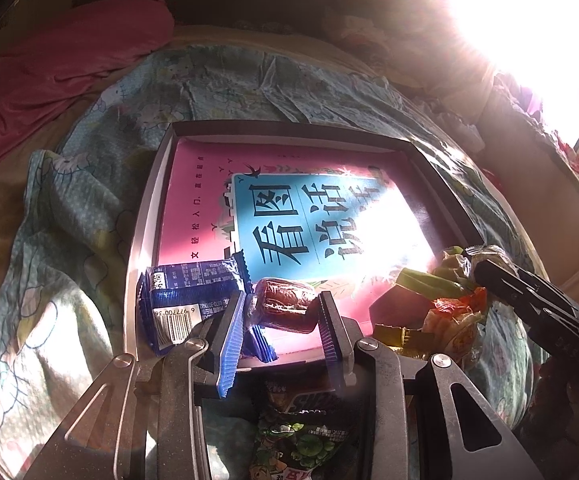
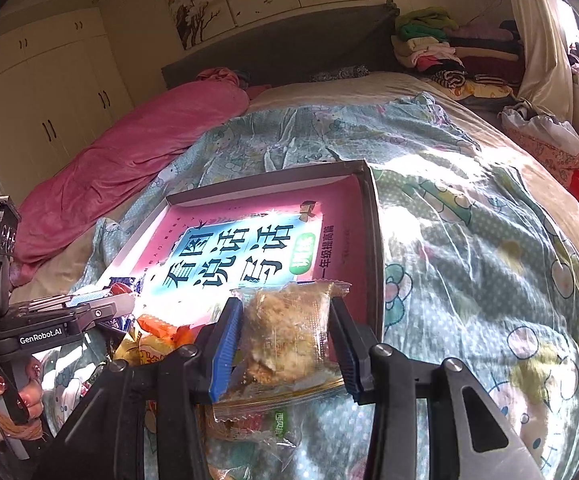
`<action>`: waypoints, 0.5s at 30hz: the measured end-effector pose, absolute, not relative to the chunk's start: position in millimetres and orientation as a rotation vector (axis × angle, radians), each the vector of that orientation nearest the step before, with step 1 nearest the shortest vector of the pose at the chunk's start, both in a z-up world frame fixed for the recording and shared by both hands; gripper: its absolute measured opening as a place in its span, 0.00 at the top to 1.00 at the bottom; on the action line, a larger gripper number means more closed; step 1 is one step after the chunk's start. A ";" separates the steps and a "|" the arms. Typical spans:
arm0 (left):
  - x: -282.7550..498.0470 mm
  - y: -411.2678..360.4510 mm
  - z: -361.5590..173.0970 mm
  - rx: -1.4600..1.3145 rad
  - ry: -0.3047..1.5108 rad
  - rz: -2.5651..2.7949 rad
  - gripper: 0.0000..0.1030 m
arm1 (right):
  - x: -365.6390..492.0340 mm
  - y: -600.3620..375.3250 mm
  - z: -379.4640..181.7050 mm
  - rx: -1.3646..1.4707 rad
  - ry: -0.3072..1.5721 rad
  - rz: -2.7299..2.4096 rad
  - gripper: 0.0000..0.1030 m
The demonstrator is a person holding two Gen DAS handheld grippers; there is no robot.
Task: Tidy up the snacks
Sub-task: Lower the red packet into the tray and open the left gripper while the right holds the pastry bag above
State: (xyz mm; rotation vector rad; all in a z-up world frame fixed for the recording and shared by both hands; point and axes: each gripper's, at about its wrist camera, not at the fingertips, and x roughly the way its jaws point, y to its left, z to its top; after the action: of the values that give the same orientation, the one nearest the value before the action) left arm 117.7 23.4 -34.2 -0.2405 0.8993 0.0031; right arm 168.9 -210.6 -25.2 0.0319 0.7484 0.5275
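Left gripper (image 1: 283, 314) closed on a red-brown wrapped snack (image 1: 285, 308) above the near left corner of the shallow box (image 1: 145, 216), just beside a blue packet (image 1: 187, 294) already lying there. Right gripper (image 2: 285, 334) closed on a clear-wrapped pale pastry (image 2: 289, 332) at the near right corner of the same box. Likely faults: slick film slipping from the ribbed fingers (image 2: 225, 352), too hard a squeeze crumbling the pastry, or either piece dropping short onto the quilt (image 2: 469, 280), since the box rests on soft bedding and only part of each wrapper is pinched.

Pink book (image 1: 193, 216) (blue title panel), cartoon-print blanket (image 2: 469, 240).
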 end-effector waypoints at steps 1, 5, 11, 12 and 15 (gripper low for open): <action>118.3 23.2 -34.3 -0.241 0.900 0.003 0.64 | 170.0 -210.2 -25.7 0.031 0.748 0.526 0.57; 119.2 21.4 -34.1 -0.238 0.903 0.006 0.64 | 174.2 -207.5 -24.9 0.020 0.731 0.522 0.57; 120.8 18.8 -34.4 -0.234 0.907 0.008 0.64 | 182.5 -205.0 -28.3 0.016 0.730 0.517 0.57; 121.2 18.1 -34.5 -0.232 0.908 0.009 0.64 | 183.0 -204.9 -28.5 0.014 0.729 0.516 0.57; 124.1 16.5 -35.8 -0.231 0.913 0.010 0.64 | 184.9 -205.6 -28.4 0.015 0.726 0.514 0.57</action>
State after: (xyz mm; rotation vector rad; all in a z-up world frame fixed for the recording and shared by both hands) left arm 124.1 16.5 -35.8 -0.2306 0.9135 0.0103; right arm 184.9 -205.6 -28.4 0.0152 0.7262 0.5137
